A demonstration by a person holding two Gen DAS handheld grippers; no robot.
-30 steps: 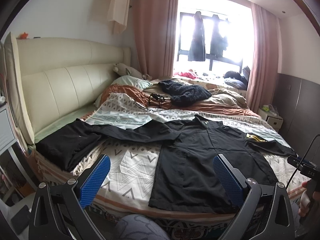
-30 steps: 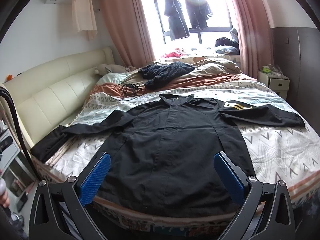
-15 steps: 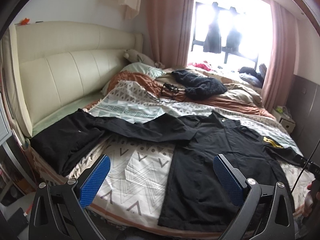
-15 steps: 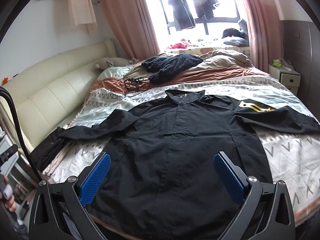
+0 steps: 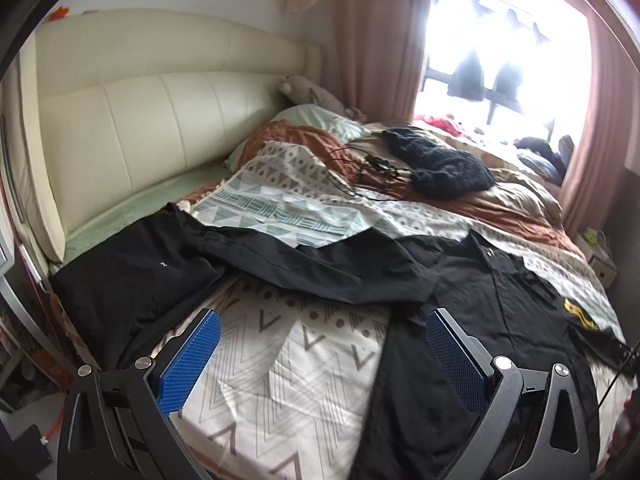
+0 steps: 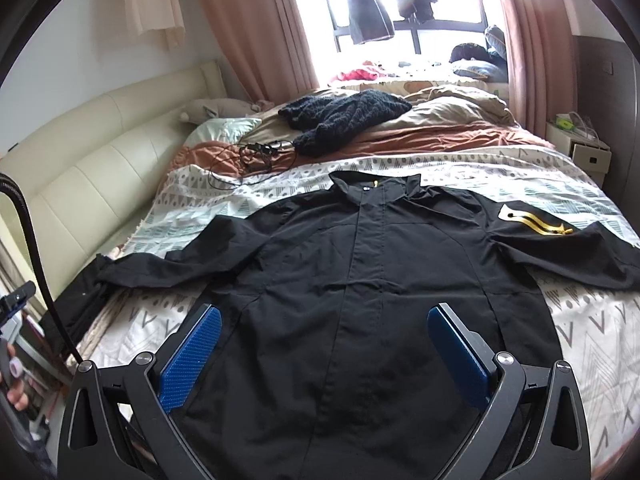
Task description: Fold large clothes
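Left gripper [image 5: 320, 354]: spread wide, blue pads [image 5: 188, 364] holding nothing; it hangs over the near edge of the bed, above bare patterned bedspread [image 5: 280, 344] between the jacket's body and its left sleeve.
Right gripper [image 6: 320, 354]: spread wide too, nothing between its pads [image 6: 456, 354]; it hangs over the jacket's lower front, one finger on each side of the placket.
Jacket [image 6: 368, 280]: black, lying flat and face up across the near half of the bed, collar towards the window, hem at the near edge, front closed.
Sleeves: both stretched out sideways; the left sleeve [image 5: 312, 264] runs towards the headboard side, the right sleeve [image 6: 568, 248] towards the bed's right edge and carries a gold and white mark [image 6: 532, 222] near the shoulder.
Dark garment [image 5: 120, 284]: lies at the near left corner of the bed, touching the left sleeve's end.
Sweater [image 6: 344, 114]: dark knit, heaped on the far half of the bed, well apart from the jacket.
Cables [image 6: 256, 156]: a black tangle just beside the sweater, beyond the collar.
Headboard [image 5: 140, 120]: cream, padded, along the left edge.
Nightstand [image 6: 584, 144]: beyond the far right corner.
Hand [image 6: 14, 376]: a person's hand at the left rim of the right view, partly cut off.
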